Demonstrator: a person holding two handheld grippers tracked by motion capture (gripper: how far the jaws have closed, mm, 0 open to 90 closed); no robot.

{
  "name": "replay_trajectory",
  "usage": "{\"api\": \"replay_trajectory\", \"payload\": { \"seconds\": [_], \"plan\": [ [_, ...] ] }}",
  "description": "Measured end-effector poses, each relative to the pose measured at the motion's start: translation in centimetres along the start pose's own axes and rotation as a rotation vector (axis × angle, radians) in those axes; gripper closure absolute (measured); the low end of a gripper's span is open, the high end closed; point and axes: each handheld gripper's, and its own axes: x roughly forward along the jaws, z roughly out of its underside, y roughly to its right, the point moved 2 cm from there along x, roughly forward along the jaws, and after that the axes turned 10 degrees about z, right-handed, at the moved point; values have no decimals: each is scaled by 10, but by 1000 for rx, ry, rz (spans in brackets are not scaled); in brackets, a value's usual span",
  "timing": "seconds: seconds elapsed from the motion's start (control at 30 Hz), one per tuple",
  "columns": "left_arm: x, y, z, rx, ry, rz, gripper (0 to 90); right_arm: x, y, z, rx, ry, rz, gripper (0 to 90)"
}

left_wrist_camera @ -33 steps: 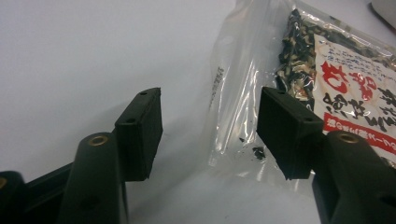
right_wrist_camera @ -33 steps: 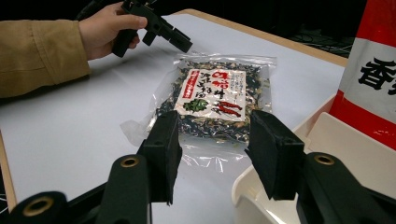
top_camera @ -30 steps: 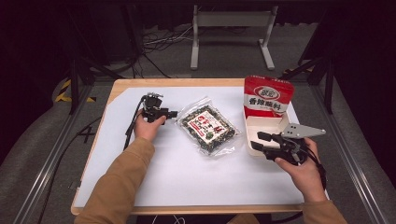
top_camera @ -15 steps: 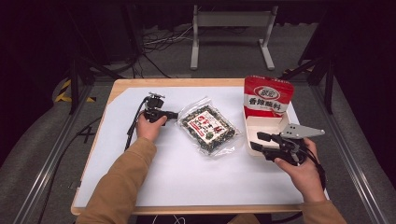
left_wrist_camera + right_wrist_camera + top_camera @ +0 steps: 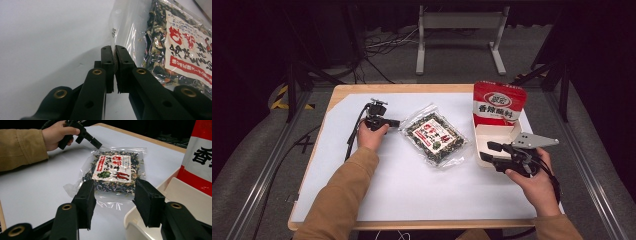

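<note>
Grasp step: left hand-held gripper point(image 5: 114, 53) has just been closing and now pinches the clear edge of the dried-vegetable packet point(image 5: 434, 137), centre of the frame on the table point(image 5: 362, 200). Right hand-held gripper point(image 5: 486, 151) is wide, empty, beside the white tray point(image 5: 499, 132). Next move likely calls for a lift toward the tray.

Overhead forward-down; two close finger-level views

Both forearms wear tan long sleeves point(image 5: 343, 200). The left hand-held gripper point(image 5: 393, 122) is black, with a black cable trailing from it. Its jaw links carry brass-coloured rivets and small holes. The right hand-held gripper point(image 5: 486, 152) is black, topped by a grey three-cornered plate; its pads appear matte, possibly foam-faced.
</note>
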Motion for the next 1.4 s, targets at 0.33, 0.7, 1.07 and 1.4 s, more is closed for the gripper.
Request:
{"api": "replay_trajectory", "payload": {
  "seconds": [0.33,0.7,1.07,1.4],
  "plan": [
    [-7,3,-3,24,16,1,900,0,2,2,40,12,-10,525],
    [-31,18,-10,60,84,25,900,2,0,1,52,9,-32,492],
    [-65,45,-17,137,150,103,900,1,1,0,50,9,-15,497],
    [-97,86,-18,241,222,158,900,0,0,-3,51,17,-15,501]
  ]
}}
